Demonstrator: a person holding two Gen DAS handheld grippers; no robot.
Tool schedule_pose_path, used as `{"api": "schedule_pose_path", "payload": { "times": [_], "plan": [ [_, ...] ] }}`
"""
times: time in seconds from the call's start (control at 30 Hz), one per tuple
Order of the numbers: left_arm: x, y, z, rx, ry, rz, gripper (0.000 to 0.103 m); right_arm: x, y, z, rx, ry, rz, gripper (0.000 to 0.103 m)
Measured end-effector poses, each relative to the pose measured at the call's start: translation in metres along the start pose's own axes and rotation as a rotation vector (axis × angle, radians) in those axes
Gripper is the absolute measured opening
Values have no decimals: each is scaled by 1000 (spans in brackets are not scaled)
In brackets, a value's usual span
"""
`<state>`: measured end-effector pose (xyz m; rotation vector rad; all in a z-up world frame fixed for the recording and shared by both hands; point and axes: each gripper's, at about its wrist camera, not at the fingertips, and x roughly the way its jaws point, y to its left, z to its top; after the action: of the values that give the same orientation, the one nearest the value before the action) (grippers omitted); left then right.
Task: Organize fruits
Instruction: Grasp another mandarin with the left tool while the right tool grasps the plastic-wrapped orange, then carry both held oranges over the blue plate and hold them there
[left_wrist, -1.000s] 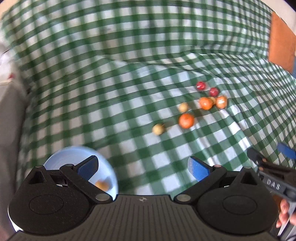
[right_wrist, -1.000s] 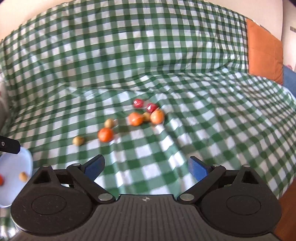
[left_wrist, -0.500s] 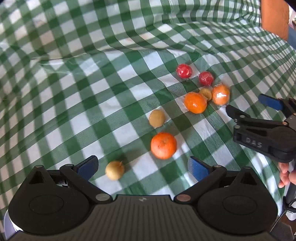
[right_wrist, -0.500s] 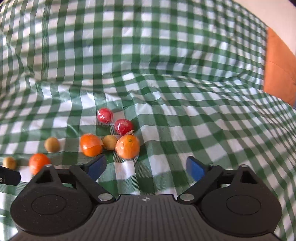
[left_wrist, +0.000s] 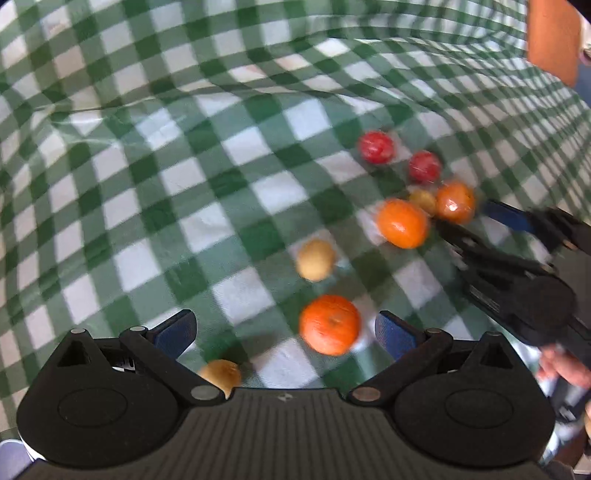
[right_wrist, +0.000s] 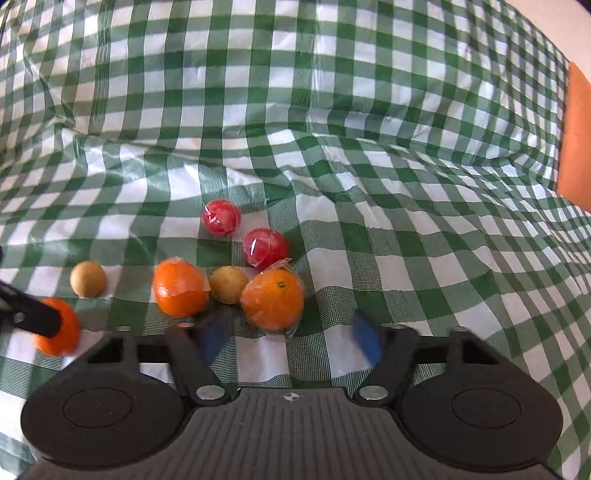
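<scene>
Several fruits lie on a green checked cloth (right_wrist: 332, 110): two red ones (right_wrist: 221, 217) (right_wrist: 266, 248), three oranges and three small tan ones. My left gripper (left_wrist: 284, 332) is open and points down, with a bare orange (left_wrist: 330, 324) between its fingers but not pressed. A tan fruit (left_wrist: 221, 374) lies by its left finger. My right gripper (right_wrist: 291, 336) is closing, its blurred fingertips either side of a film-wrapped orange (right_wrist: 275, 302) without touching it. In the left wrist view the right gripper (left_wrist: 480, 225) reaches that same orange (left_wrist: 455, 202).
The cloth is creased, with a raised fold behind the fruit. An orange-brown cushion (right_wrist: 576, 140) lies at the far right edge. A hand (left_wrist: 565, 369) holds the right gripper's handle. Another wrapped orange (right_wrist: 180, 288) and a tan fruit (right_wrist: 228, 285) sit close to the right gripper's left finger.
Both grippers have come down and forward onto the fruit cluster. The right jaws have narrowed. The pale blue plate has dropped out of both views.
</scene>
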<state>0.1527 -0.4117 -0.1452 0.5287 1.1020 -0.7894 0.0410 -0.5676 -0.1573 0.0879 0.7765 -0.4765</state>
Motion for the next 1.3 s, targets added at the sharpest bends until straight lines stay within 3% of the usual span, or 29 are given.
{"api": "schedule_pose_path", "payload": {
  "times": [0.1, 0.13, 0.17, 0.2, 0.3, 0.43, 0.57, 0.73, 0.97, 1.17, 1.3],
  "plan": [
    [-2, -13, -5, 44, -32, -21, 98, 8, 4, 1, -38, -13, 0, 47],
    [-1, -18, -5, 59, -35, -24, 80, 11, 6, 2, -51, -11, -3, 47],
    [2, -22, -5, 69, -16, -28, 45, 14, 8, 3, -60, -11, -6, 47],
    [7, -24, -4, 69, 20, -32, 39, 16, 9, 3, -63, -17, -7, 42],
    [3, -24, -8, 61, 6, -34, 38, 13, 6, 6, -31, -6, -36, 39],
    [-26, -17, -26, 28, -33, -65, 38, -15, -16, -4, 108, 12, -67, 39],
    [-70, -10, -59, 1, -70, -58, 38, -63, -31, -24, 204, 14, -78, 39],
    [-135, 7, -113, -65, -81, -45, 38, -139, -25, -35, 251, -57, -68, 39],
    [-220, 44, -198, -166, -104, 34, 38, -240, 43, -42, 155, -125, 109, 39],
    [-269, 82, -267, -262, -119, 100, 38, -299, 118, -50, 59, -100, 313, 39],
    [-291, 99, -305, -308, -141, 121, 38, -331, 167, -62, -24, -84, 398, 39]
  ]
}}
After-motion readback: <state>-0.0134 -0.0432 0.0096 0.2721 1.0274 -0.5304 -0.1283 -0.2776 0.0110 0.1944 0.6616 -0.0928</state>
